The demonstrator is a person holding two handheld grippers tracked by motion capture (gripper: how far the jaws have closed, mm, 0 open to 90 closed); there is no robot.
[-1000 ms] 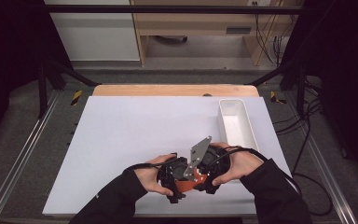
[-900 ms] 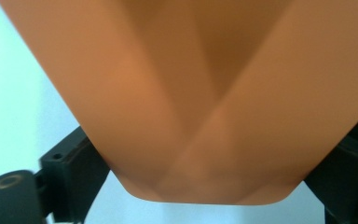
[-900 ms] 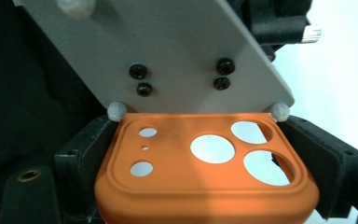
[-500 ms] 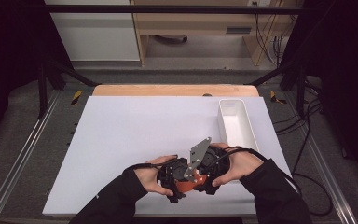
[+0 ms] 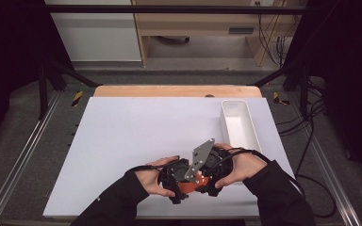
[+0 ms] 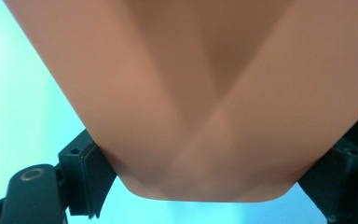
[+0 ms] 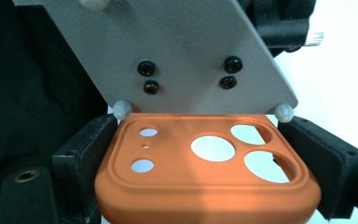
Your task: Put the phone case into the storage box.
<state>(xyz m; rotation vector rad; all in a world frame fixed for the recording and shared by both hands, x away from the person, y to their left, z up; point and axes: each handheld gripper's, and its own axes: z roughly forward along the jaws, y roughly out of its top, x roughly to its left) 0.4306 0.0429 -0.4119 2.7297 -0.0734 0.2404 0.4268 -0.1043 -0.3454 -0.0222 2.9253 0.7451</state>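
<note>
Left gripper (image 5: 172, 181): in the left gripper view its two black jaws flank a blurred orange phone case (image 6: 205, 116) at lower left and lower right of the frame. The case fills the gap edge to edge, and the jaws have just been closing slightly on it; judged as pinching the case across its width.

Right gripper (image 5: 212, 176): in the right gripper view the camera-cutout end of the phone case (image 7: 205, 182) sits between its jaws at lower centre. Both pads press the case sides, though the jaws have just been easing open a little. The grey plate (image 7: 168, 51) of the other gripper fills the top of that frame.

In the high view both hands meet at lower centre of the white table (image 5: 122, 141), with the case held between the two grippers just above the surface. A white bin (image 5: 238, 125) stands right of centre, near the right hand.

Step in hand, as judged: transfer of the case from one gripper to the other. The next move calls for one gripper to hold firm before the other releases fully, and for the freed gripper to draw back straight so the case is not dragged.
</note>
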